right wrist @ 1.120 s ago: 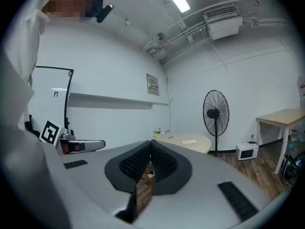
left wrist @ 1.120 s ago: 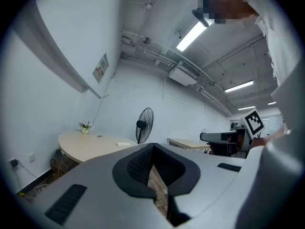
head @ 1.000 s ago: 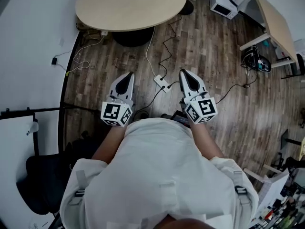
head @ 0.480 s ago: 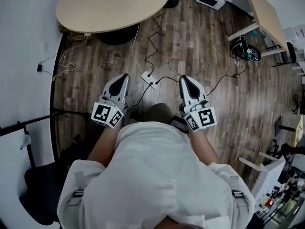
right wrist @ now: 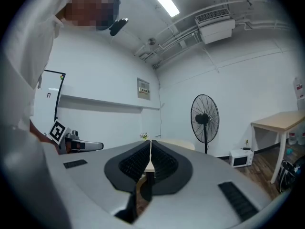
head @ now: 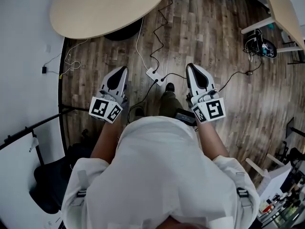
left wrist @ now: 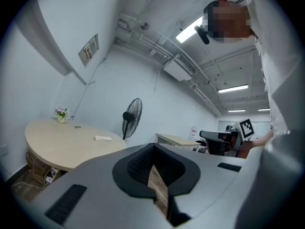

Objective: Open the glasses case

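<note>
Glasses case: not made out in any view.
Wooden floor [head: 214, 42]: lies under both claws, so you are likely in transit with nothing yet to grip.
Round tabletop [head: 95, 8]: ahead of you, well apart from the claws.
Left claw [head: 122, 70], right claw [head: 193, 67]: each closed on nothing, held low beside your body, pointing forward.
Small pale flat item [left wrist: 102, 138]: on that tabletop. Whether it is the case, you cannot tell.

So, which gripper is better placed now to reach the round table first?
Left, probably: the round table lies ahead on the side of the left gripper. The right gripper is farther from it. Both are shut and empty.
</note>
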